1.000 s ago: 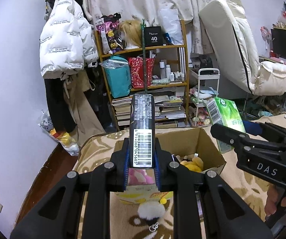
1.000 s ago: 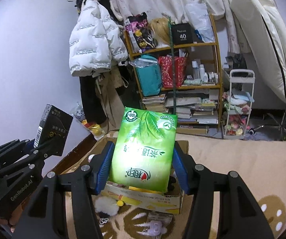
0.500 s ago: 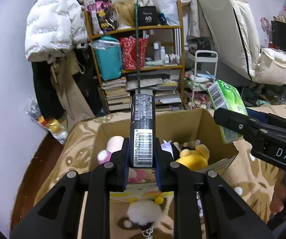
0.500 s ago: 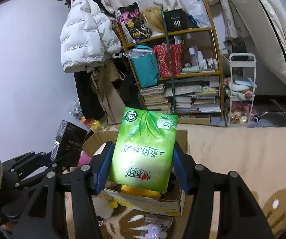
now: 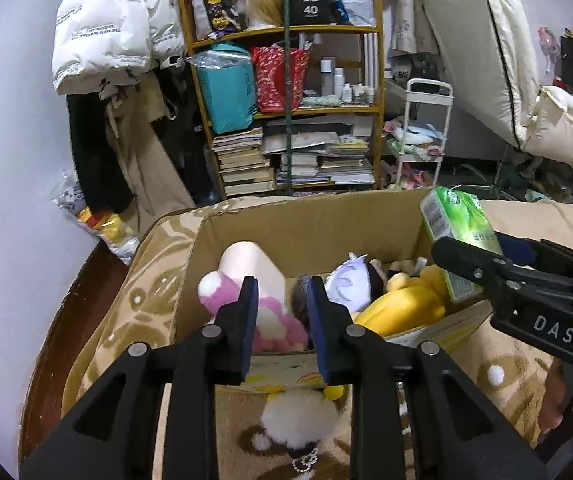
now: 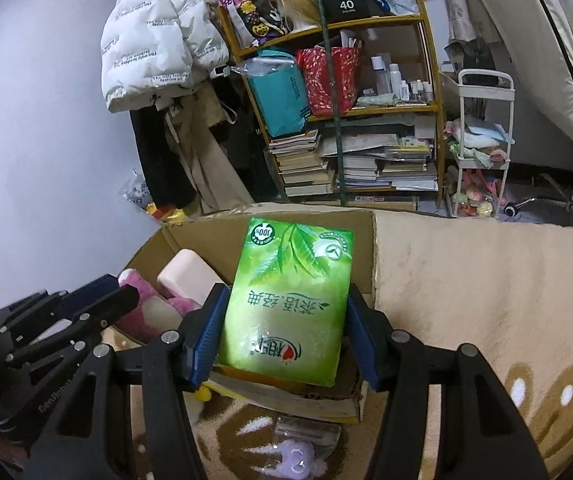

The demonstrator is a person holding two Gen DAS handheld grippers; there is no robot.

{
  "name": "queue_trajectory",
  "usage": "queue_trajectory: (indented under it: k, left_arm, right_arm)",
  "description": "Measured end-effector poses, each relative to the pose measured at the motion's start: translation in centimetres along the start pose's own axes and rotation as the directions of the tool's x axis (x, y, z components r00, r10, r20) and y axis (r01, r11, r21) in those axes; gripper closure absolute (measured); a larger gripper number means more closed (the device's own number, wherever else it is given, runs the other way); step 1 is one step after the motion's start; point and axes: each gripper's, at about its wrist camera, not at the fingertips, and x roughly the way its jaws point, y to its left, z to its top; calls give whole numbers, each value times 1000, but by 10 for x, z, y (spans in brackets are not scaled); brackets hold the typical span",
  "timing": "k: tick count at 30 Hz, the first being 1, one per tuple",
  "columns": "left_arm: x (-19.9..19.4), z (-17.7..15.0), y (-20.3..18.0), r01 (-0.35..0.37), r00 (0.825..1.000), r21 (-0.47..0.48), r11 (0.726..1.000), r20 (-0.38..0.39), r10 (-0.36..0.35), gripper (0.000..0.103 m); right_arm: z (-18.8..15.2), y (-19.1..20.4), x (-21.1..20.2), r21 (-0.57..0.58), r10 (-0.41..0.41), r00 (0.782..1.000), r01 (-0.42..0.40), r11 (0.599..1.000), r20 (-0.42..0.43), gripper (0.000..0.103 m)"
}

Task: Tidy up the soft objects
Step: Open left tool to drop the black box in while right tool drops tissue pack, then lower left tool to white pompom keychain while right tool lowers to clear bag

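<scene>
1. Left wrist view: the left gripper hangs over the near edge of the cardboard box, its jaws spread with nothing between them. From this position anything let go would fall straight into the box.
2. Below those jaws lie a pink plush toy, a white and purple toy and a yellow plush toy, packed together inside the box, which seems to serve as the collecting place for soft things.
3. Right wrist view: the right gripper pinches a green tissue pack by its two long sides, standing on end above the box's near right corner. Gripping the sides keeps the soft pack from sagging and leaves its lower end free to go in first.
4. My judgement: the pack goes in next, and the gap beside the yellow toy looks the likeliest spot.
5. A white pompom and a small purple trinket lie on the patterned blanket outside the box, probably awaiting collection.
</scene>
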Motion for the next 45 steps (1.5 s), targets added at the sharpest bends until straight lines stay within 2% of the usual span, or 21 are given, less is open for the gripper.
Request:
queue_trajectory:
  k: [2, 6, 8, 12, 16, 19, 22, 26, 38, 45]
  left_arm:
    - [-1, -2, 3, -37, 999, -10, 999, -6, 37, 76]
    - [-6, -6, 9, -41, 999, -28, 999, -26, 40, 73]
    - [-13, -7, 12, -48, 999, -47, 998, -25, 47, 67]
    - [-30, -10, 15, -72, 997, -56, 996, 1, 72, 51]
    - [-46, -14, 11, -95, 995, -11, 995, 17, 95, 44]
    - [-58, -17, 10, -109, 994, -15, 994, 25, 109, 30]
    - [-71, -19, 12, -110, 994, -22, 994, 24, 111, 22]
    - [-87, -22, 16, -117, 993, -48, 992, 19, 118, 9]
    - [-118, -40, 24, -97, 995, -71, 993, 4, 98, 7]
    - [-114, -47, 29, -89, 996, -94, 992, -33, 86, 7]
  right_arm:
    - [-1, 1, -1, -5, -6, 1000, 6, 1000, -1, 40]
    - [1, 1, -8, 6, 5, 1000, -5, 1000, 11, 32]
    - [0, 2, -14, 1, 4, 1000, -4, 1000, 19, 30]
    - [-3, 2, -27, 16, 10, 999, -11, 1000, 41, 15]
    - [-12, 5, -32, 30, -2, 1000, 1, 1000, 23, 14]
    - [-20, 9, -37, 25, -10, 1000, 10, 1000, 5, 14]
    - [-26, 14, -45, 18, -12, 1000, 12, 1000, 1, 13]
    - [-31, 21, -59, 3, -12, 1000, 12, 1000, 14, 3]
    - [-46, 27, -87, -16, -60, 998, 60, 998, -5, 1]
    - [-52, 24, -89, 5, -73, 997, 73, 997, -20, 1]
